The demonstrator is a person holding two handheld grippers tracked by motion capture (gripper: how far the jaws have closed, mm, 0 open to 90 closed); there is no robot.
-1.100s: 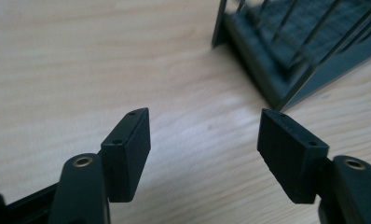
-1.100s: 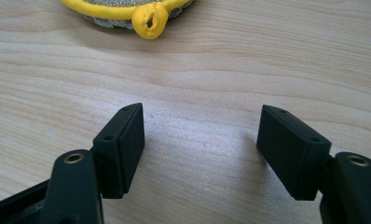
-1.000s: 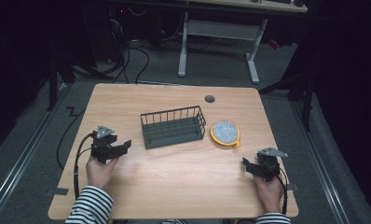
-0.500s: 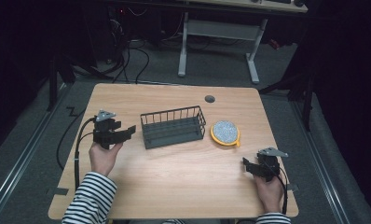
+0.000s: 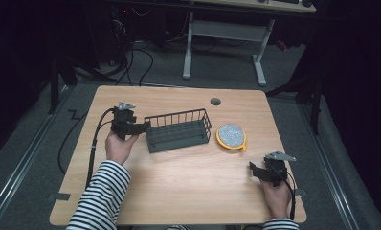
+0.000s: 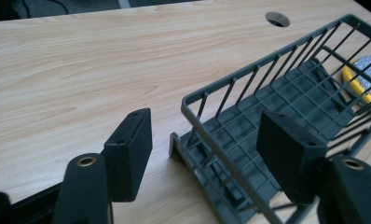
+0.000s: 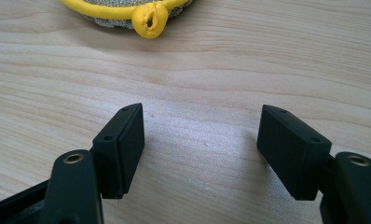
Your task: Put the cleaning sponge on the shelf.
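**Wire basket coming within reach of our left gripper**

Wire is what we are closing in on: the dark wire basket (image 5: 179, 130) is sitting at the middle of the wooden table (image 5: 188, 191), and our left gripper (image 5: 141, 126) is now arriving at its left end. A second ago that gripper was hanging well back toward our side of the table, apart from the basket; half a second ago it was nearer, and now its jaws are standing wide apart astride the basket's corner. In the left gripper view (image 6: 204, 154) we are seeing one jaw outside the end wall and the other over the basket's floor (image 6: 267, 100), with the corner post between them. Nothing is being squeezed yet, as far as we can tell.

Our right gripper (image 5: 253, 171) is resting near the right front of the table, where it has been staying throughout, its jaws also spread with bare wood between them (image 7: 200, 154). The round yellow-rimmed scrubber (image 5: 231, 136) is lying just beside the basket's right end, ahead of that gripper.

We are judging that the approach is nearly finished, and that closing on the end wall is the step coming next.
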